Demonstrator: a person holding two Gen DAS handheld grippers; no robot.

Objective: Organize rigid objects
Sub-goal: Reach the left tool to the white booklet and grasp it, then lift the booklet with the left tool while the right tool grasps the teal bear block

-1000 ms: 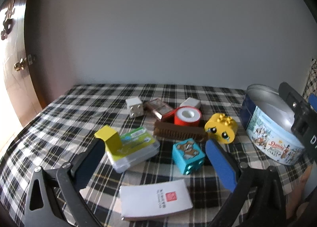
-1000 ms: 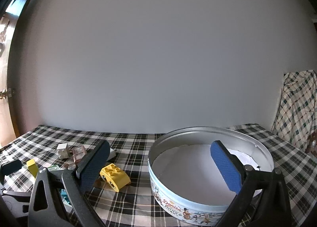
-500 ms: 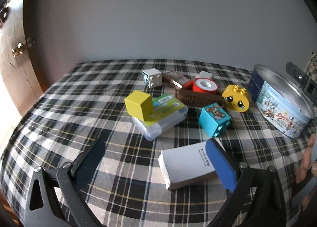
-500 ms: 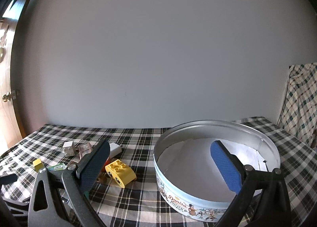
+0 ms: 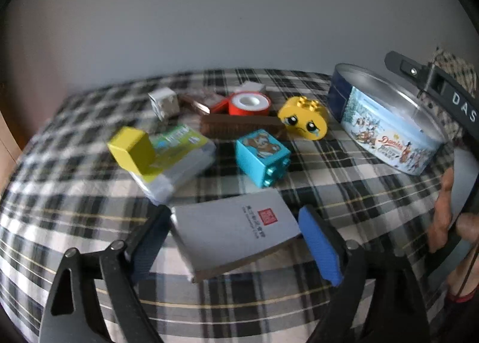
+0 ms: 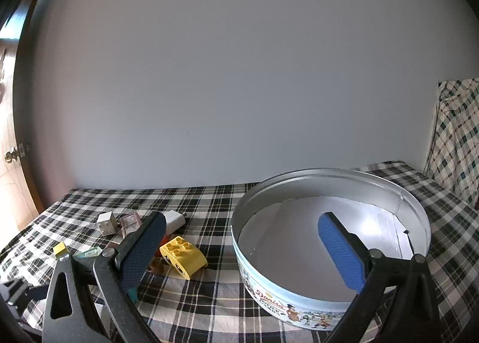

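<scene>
1. The left gripper [image 5: 233, 245] straddles the grey box [image 5: 236, 233] at the lower centre of the left wrist view. Its jaws have just been closing with the box between them, but a sliver of cloth shows beside each pad, so I judge nothing is clamped yet.
2. To do it well: centre the box between the pads, close on its two short ends, and lift level, since its near edge overhangs toward the camera.
3. The cookie tin [image 6: 329, 253], the likely destination, stands at the right of both views. It holds nothing but its liner.
4. The right gripper [image 6: 245, 253] hangs with jaws wide apart and empty, one pad in front of the tin's interior.
5. Behind the box, mid-frame, wait the teal block [image 5: 262, 157], the yellow face block [image 5: 304, 123], red tape roll [image 5: 250, 103], brown comb [image 5: 239, 126] and a clear case [image 5: 176, 160] bearing a yellow cube [image 5: 133, 153].
6. Everything rests on a black-and-white plaid cloth [image 5: 74, 208] against a plain pale wall [image 6: 239, 73]; a wooden door [image 6: 12, 163] sits at the left edge of the right wrist view.
</scene>
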